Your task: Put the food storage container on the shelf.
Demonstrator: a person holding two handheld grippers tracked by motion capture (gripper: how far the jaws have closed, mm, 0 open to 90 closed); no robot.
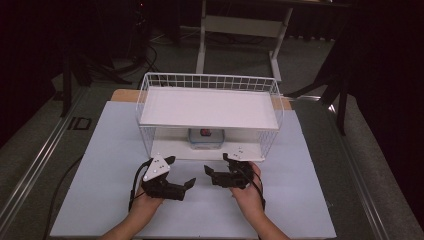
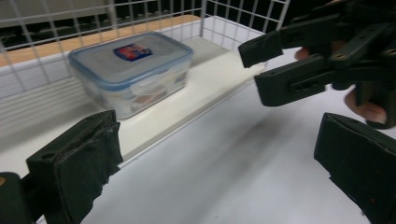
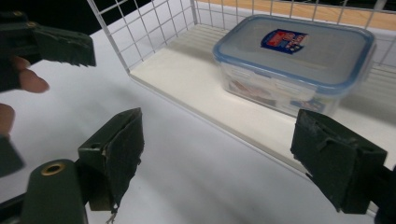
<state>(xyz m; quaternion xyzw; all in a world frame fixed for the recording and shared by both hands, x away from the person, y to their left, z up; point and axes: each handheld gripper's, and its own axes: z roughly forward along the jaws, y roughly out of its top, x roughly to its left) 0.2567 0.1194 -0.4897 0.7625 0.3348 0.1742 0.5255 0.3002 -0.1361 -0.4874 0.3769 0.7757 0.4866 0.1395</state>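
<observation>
While both sets of jaws stand apart and empty, I see the lidded container (image 3: 294, 65) ahead of them on the wire rack's (image 1: 210, 80) lower shelf; it probably calls for reaching in from both sides.

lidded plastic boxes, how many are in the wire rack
1: the clear box with a blue-rimmed lid sits on the lower shelf of the wire rack, near the middle. The top shelf looks bare.

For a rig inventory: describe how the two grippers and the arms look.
Both grippers, left and right, are black with two blocky padded jaws and trailing black cables. The left carries a grey three-cornered plate with small holes. Forearms are bare, no sleeves showing.
</observation>
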